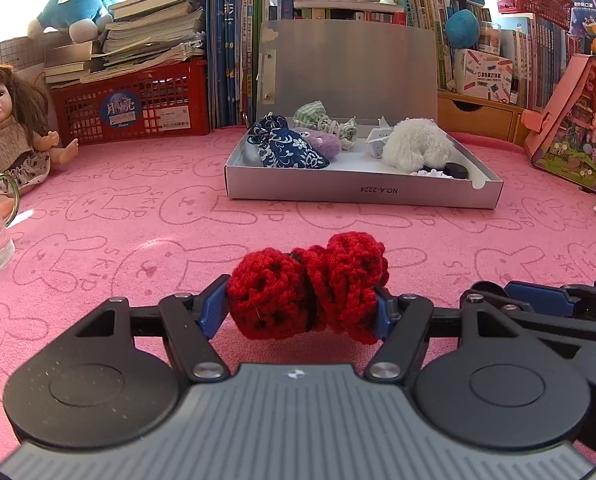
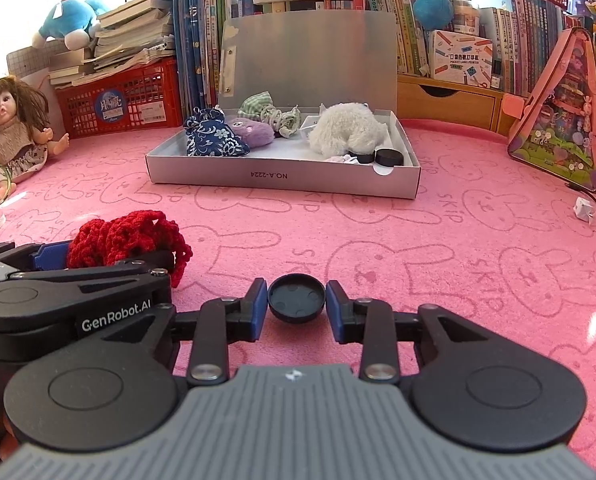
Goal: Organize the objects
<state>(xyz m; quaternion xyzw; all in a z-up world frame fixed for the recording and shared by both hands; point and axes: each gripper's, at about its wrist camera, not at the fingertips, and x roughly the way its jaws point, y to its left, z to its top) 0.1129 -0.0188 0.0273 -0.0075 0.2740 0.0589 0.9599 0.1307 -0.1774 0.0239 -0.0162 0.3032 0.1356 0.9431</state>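
Left wrist view: the left gripper (image 1: 301, 304) had its fingers clamped on the red crochet piece (image 1: 307, 290), long axis running across from finger to finger. The open box (image 1: 361, 192) lay straight ahead, holding cloth pouches and a white plush.

Right wrist view: the right gripper (image 2: 296, 308) had its fingers closed against the black cap (image 2: 296, 298) on the tabletop (image 2: 457, 248); the box lay ahead, slightly left.

"NO.A-2224" upside down on the grey box (image 2: 282, 178); "GenRobot.AI" on the left claw (image 2: 116, 322).
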